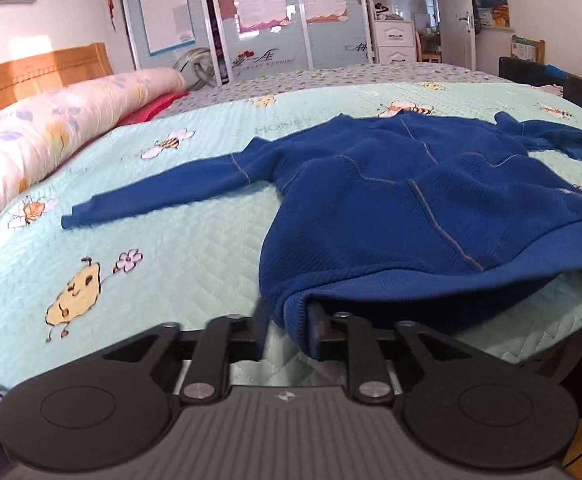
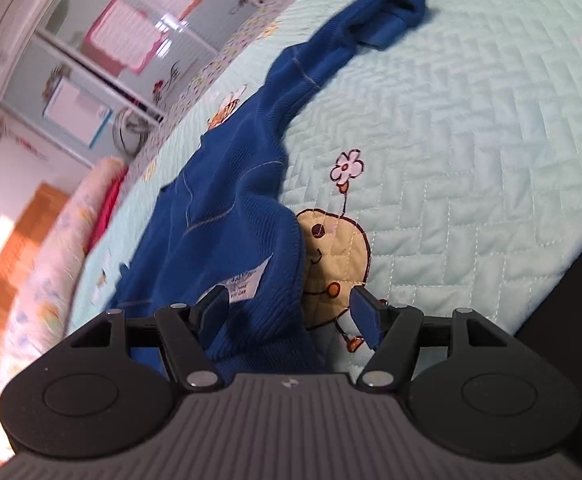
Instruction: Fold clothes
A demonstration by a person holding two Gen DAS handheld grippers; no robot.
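Lying spread on the pale green quilted bed (image 1: 171, 264), the soft, floppy blue knit sweater (image 1: 411, 200) has its near hem pinched by the left tongs (image 1: 291, 332), while the right tongs (image 2: 287, 312) gape around the other hem corner.

Left gripper (image 1: 287, 330): black linkage arms, silver screws, two round black discs, ribbed grey body with a small emblem.
Right gripper (image 2: 289, 312): same build; blue-padded fingers (image 2: 365, 316).
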